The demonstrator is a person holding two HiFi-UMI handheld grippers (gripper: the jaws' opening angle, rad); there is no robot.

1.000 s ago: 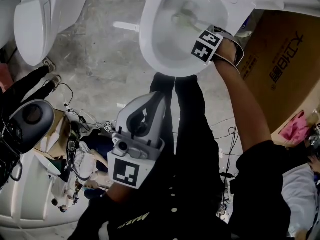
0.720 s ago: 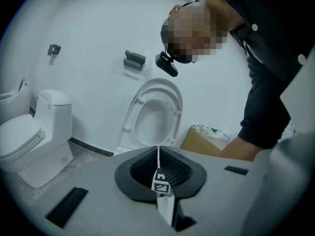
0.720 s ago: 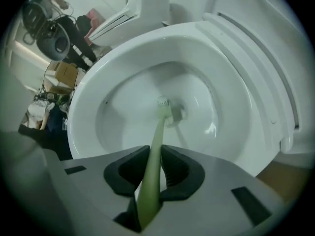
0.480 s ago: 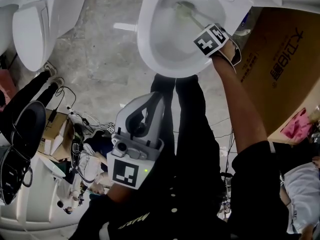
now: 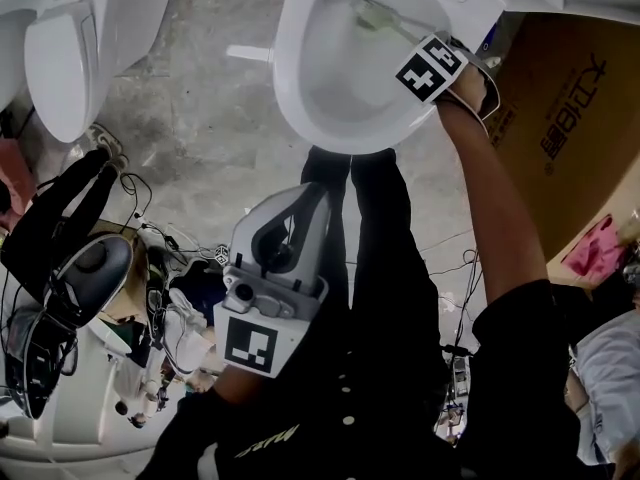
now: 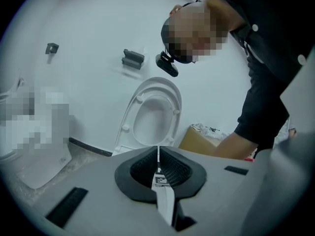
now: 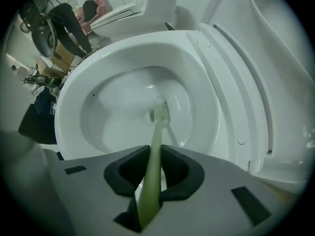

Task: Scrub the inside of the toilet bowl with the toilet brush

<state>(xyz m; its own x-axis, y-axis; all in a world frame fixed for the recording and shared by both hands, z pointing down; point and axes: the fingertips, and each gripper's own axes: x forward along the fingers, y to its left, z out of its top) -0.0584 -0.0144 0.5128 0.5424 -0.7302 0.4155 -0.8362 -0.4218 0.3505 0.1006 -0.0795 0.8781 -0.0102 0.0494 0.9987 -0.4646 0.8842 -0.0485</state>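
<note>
The left gripper [image 6: 158,151] sits at the bottom middle of the frame. Its two black jaws are pressed together with nothing between them. Above it, in the middle, a white toilet seat [image 6: 174,103] stands up against the white wall [image 6: 88,28]. A brown box [image 6: 196,139] is just to its right. A person in a black top [image 6: 268,77] leans in from the upper right.

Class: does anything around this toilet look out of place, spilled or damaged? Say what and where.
Nothing looks spilled or broken. The brush is in the bowl, held by the right gripper. Only untidy spot: cables and black gear heaped on the floor, left in the head view.
</note>
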